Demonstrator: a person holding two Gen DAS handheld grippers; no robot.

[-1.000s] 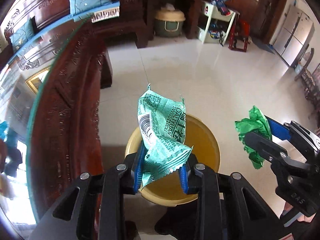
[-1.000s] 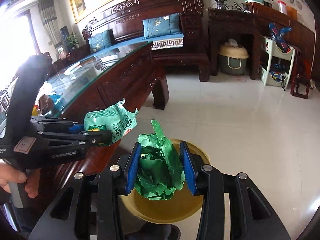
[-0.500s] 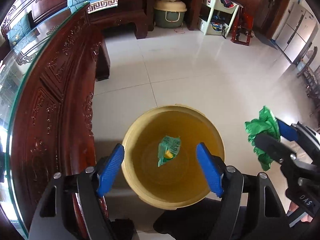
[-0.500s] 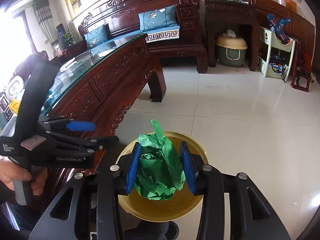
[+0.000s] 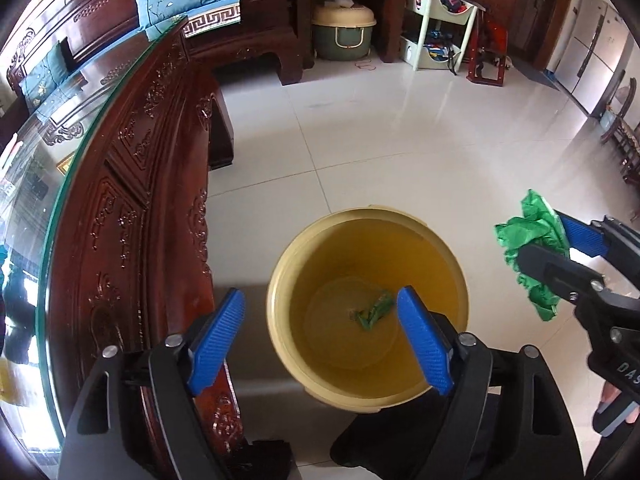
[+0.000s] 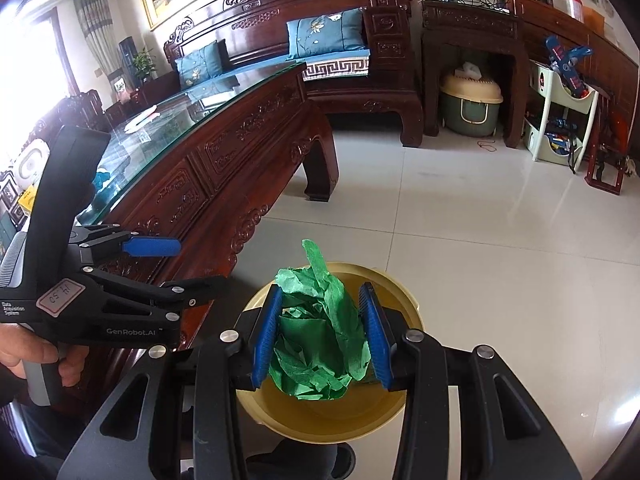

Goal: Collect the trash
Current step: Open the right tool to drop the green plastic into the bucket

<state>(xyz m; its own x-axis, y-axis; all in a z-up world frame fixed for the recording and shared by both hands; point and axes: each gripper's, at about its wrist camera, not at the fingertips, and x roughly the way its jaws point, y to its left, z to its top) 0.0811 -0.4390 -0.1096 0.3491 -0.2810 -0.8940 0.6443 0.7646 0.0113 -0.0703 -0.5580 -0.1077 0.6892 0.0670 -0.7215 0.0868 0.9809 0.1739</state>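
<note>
A yellow bucket (image 5: pixel 280 280) stands on the tiled floor beside the carved wooden table. A green snack wrapper (image 5: pixel 374 312) lies at its bottom. My left gripper (image 5: pixel 320 332) is open and empty above the bucket's near left rim; it also shows in the right wrist view (image 6: pixel 176 264). My right gripper (image 6: pixel 320 336) is shut on a crumpled green paper wad (image 6: pixel 320 344) and holds it above the bucket (image 6: pixel 408 308). In the left wrist view the right gripper (image 5: pixel 556 240) and its wad (image 5: pixel 528 236) sit right of the bucket.
A long dark carved table with a glass top (image 5: pixel 120 208) runs along the left, close to the bucket. A wooden sofa with blue cushions (image 6: pixel 320 48), a pet carrier (image 6: pixel 470 104) and a white shelf cart (image 6: pixel 560 120) stand at the far wall.
My left gripper opened and the green snack wrapper fell into the bucket. The right gripper kept hold of the green wad over the bucket.
</note>
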